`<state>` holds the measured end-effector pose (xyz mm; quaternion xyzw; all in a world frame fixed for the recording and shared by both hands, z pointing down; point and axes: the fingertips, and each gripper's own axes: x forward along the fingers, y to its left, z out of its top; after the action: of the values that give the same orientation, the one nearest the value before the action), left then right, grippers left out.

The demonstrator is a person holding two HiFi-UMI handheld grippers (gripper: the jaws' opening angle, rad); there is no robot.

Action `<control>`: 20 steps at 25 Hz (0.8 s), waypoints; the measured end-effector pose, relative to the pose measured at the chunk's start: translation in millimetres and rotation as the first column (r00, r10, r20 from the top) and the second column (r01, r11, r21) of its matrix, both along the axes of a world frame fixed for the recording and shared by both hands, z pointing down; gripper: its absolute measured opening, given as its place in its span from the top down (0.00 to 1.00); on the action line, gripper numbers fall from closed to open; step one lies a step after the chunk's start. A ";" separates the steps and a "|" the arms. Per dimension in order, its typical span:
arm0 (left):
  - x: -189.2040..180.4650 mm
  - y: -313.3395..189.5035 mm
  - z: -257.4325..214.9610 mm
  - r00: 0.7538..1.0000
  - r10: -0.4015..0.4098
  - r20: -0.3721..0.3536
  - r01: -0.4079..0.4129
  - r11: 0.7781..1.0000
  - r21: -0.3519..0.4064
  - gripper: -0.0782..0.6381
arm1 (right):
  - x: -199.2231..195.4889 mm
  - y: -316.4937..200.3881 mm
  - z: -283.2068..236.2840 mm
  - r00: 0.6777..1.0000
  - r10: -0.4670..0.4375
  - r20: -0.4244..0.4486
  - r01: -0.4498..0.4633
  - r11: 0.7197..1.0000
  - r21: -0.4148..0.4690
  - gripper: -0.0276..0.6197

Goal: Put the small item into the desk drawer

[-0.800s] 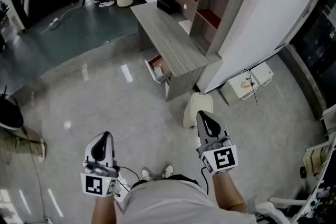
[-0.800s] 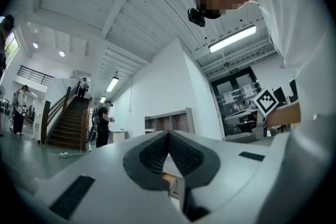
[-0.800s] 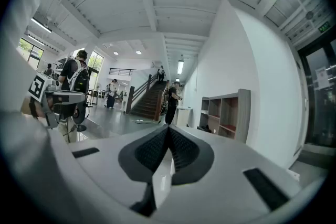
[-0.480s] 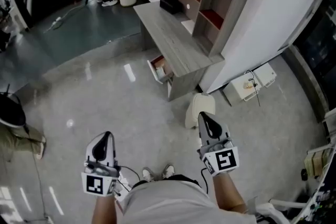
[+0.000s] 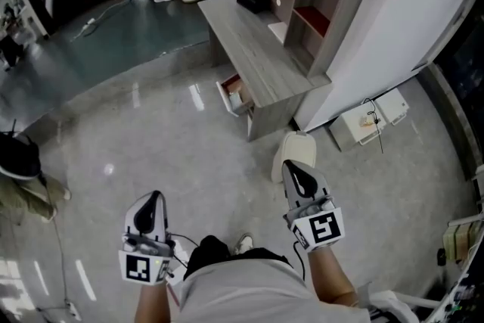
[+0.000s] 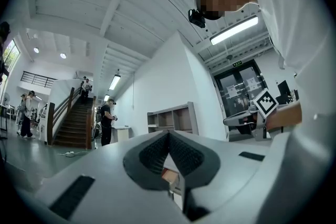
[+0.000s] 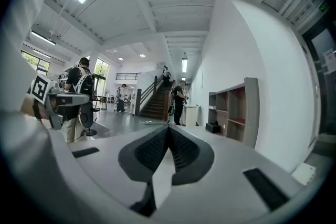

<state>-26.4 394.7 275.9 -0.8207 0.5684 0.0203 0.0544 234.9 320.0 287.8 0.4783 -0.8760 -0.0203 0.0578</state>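
Both your tools are held level, well short of the desk point(image 5: 253, 57). Left gripper point(image 6: 169, 134): jaws shut tip to tip, nothing between them. Right gripper point(image 7: 169, 128): same. Drawer point(image 5: 233, 96) stands pulled out at the desk's near end, its front edge over the floor point(image 5: 174, 155). Broad floor lies between you and it. Small item: cannot be made out in any view

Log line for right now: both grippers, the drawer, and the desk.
left gripper: shut, empty | right gripper: shut, empty | drawer: open | desk: ahead, neither gripper touching it
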 end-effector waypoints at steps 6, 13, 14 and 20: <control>7.5 -16.7 18.5 1.000 -0.002 0.000 0.002 1.000 -0.030 0.87 | 4.5 -15.2 18.3 1.000 -0.019 -0.016 0.018 0.999 -0.042 0.92; -10.5 -94.2 31.5 0.999 0.050 -0.018 -0.050 0.999 -0.018 0.87 | -9.4 -73.3 33.9 0.998 0.026 -0.051 -0.030 0.996 -0.078 0.92; -15.6 -111.9 33.6 0.998 0.059 -0.021 -0.059 0.998 -0.018 0.87 | -14.1 -87.4 36.8 0.998 0.036 -0.053 -0.040 0.995 -0.086 0.92; -63.7 -227.8 32.8 0.994 0.088 -0.065 -0.090 0.996 -0.015 0.87 | -67.2 -185.5 30.0 0.996 0.049 -0.069 -0.056 0.993 -0.103 0.92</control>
<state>-90.1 166.9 308.8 -0.8446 0.5329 0.0441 0.0280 167.7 134.4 317.8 0.4965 -0.8607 0.0117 0.1123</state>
